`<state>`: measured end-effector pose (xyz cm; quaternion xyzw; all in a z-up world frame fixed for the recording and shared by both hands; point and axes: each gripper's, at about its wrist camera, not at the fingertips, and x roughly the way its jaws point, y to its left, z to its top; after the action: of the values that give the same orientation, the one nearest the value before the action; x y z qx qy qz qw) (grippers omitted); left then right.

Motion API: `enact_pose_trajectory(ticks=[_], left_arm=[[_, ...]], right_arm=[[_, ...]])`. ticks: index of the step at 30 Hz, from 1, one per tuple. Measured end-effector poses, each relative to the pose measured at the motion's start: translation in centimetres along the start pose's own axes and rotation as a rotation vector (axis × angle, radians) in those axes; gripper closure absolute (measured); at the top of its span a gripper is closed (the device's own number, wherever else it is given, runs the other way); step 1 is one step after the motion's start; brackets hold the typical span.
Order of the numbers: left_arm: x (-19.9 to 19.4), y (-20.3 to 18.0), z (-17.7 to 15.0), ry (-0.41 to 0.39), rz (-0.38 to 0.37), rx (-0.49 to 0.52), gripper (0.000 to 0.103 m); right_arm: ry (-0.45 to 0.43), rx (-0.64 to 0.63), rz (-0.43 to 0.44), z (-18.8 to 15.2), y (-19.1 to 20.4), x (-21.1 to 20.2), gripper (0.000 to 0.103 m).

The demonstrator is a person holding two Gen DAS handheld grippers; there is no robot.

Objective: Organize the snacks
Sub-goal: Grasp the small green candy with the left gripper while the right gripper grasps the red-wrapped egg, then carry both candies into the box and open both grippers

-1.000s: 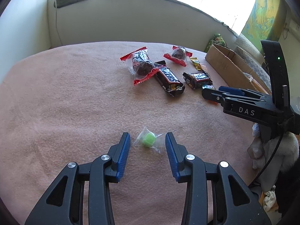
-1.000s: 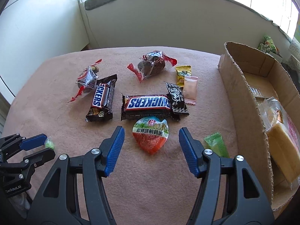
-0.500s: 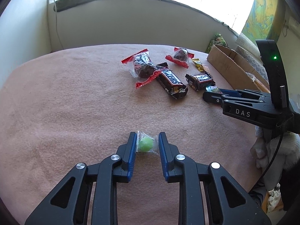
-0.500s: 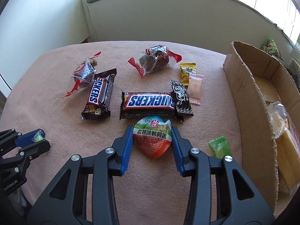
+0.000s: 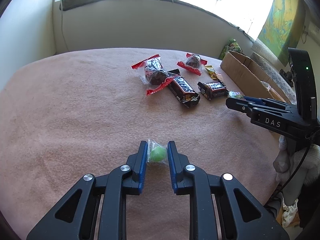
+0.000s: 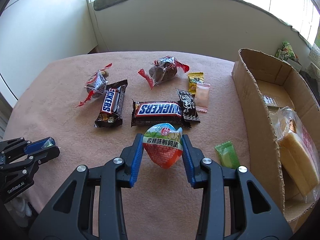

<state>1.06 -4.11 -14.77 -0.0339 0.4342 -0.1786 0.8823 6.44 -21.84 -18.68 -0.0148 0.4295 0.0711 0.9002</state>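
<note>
My left gripper [image 5: 157, 152] is shut on a small green candy [image 5: 158, 154] in a clear wrapper, just above the pink tablecloth [image 5: 70, 110]. My right gripper [image 6: 162, 148] is shut on a red and green quail-egg snack packet [image 6: 163, 147]. The left gripper also shows at the left of the right wrist view [image 6: 43, 147], and the right gripper at the right of the left wrist view [image 5: 238, 101]. Two Snickers bars [image 6: 158, 110] [image 6: 111, 104], two red-ended clear bags of dark snacks [image 6: 164, 71] [image 6: 96, 85] and small sachets [image 6: 195, 80] lie on the cloth ahead.
An open cardboard box [image 6: 258, 108] stands at the right edge with a wrapped cake slice [image 6: 296, 148] inside. A small green sachet [image 6: 228, 156] lies beside the box wall. A white wall and window sill [image 6: 160, 4] run behind the table.
Both grippers went from open around their snacks to shut on them. The left closed on the green candy, the right on the quail-egg packet, and both have risen slightly.
</note>
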Motion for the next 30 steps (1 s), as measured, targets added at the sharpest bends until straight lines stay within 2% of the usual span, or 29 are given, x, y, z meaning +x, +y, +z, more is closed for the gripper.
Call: enact_pose_trajectory(ticks=[9,16,25,30], left_arm=[[-0.9,-0.3,1.4,-0.030,-0.016,-0.001,0.084],[-0.8,-2.5,4.7,-0.074,-0.054,0.034,0.084],[0.6,-7.0,9.6,-0.119,-0.134,0.084,0.084],[2.2,-9.6,11.6,-0.115,-0.189,0.098,0.084]], right_arm=[[-0.054,0.005,0.011,0.3,0.0,-2.8,0.064],[-0.109,0.034,0.002,0.7,-1.4,-5.4,0.064],[-0.160,0.097,-0.064,1.0,-5.7,-8.5,0.064],[-0.175,0.143,-0.107,0.8,-8.7,-9.5,0.064]])
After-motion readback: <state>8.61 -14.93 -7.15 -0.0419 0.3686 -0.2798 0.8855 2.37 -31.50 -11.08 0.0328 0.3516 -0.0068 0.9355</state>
